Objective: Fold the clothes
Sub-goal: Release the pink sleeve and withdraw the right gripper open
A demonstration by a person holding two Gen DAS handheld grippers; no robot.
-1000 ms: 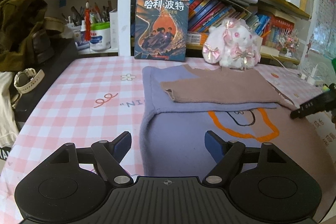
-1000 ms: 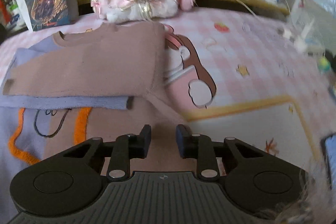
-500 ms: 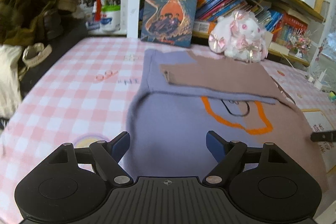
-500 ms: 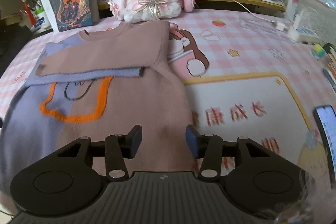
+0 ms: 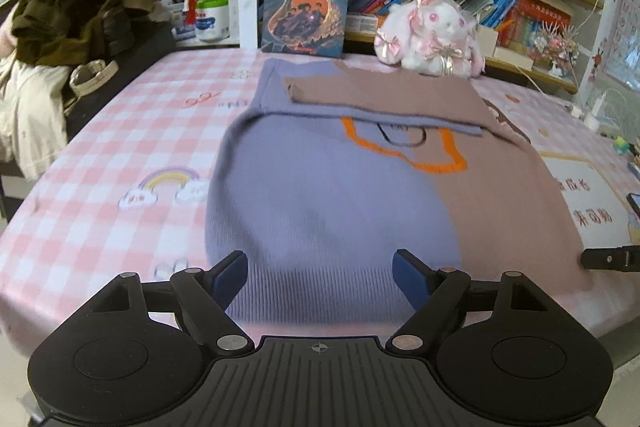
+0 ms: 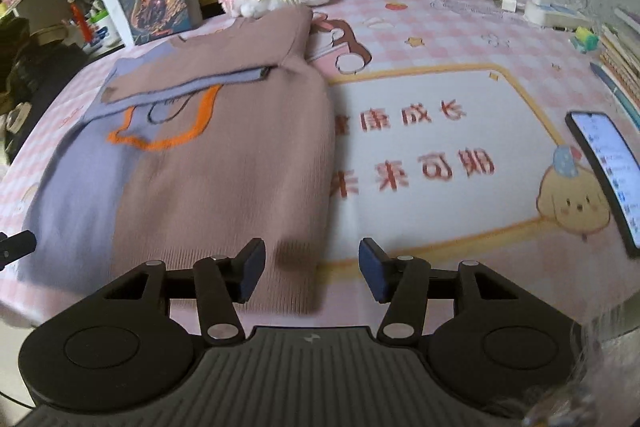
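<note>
A purple and brown knit sweater (image 5: 340,195) lies flat on the pink checked table, both sleeves folded across its chest, with an orange outline on the front. It also shows in the right wrist view (image 6: 208,163). My left gripper (image 5: 319,277) is open and empty, just above the purple bottom hem at the near table edge. My right gripper (image 6: 311,269) is open and empty over the brown hem's right corner. A tip of the right gripper shows at the far right of the left wrist view (image 5: 608,259).
A white plush rabbit (image 5: 432,35) and an upright book (image 5: 306,1) stand behind the sweater by the bookshelves. A phone (image 6: 604,171) lies at the right. A white mat with red characters (image 6: 432,155) lies right of the sweater. Dark clothes (image 5: 68,11) pile at the left.
Both grippers have pulled back from the sleeves toward the near hem of the sweater. The right gripper has opened from nearly shut to wide.
</note>
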